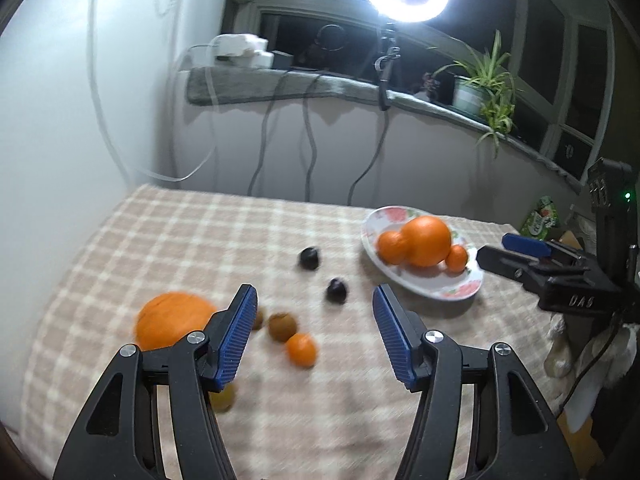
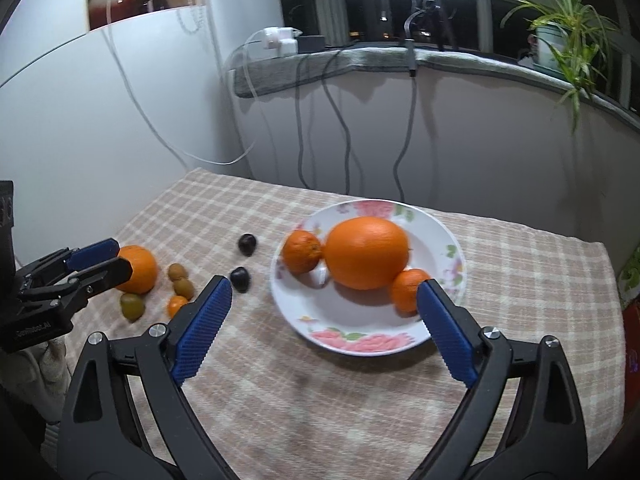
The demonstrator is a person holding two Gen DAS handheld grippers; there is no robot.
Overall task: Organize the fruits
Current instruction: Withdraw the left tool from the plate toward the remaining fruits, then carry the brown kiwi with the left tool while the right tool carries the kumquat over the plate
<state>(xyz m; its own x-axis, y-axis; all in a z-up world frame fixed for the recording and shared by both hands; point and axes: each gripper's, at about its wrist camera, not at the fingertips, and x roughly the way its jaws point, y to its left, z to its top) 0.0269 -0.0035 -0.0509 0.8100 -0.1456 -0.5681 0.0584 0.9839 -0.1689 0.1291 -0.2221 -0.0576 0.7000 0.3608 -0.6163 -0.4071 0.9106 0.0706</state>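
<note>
Both claws are standing apart and gripping nothing: the right claw [image 2: 324, 304] is hovering at the near rim of the flowered plate [image 2: 440, 236], the left claw [image 1: 316, 300] well to the plate's left. The plate is already carrying a big orange [image 2: 366, 254] and two small tangerines [image 2: 302, 251]. Left of the plate, on the checked surface [image 2: 320, 400], two dark fruits [image 2: 240, 279], three brownish kiwis [image 2: 184, 287], a small tangerine [image 2: 176, 305] and a large orange [image 2: 138, 269] are waiting. The job is looking less than half done.

Bare cloth [image 2: 320, 408] near plate [image 2: 360, 344] is free; loose fruit cluster [image 2: 180, 284] blocks left side.
</note>
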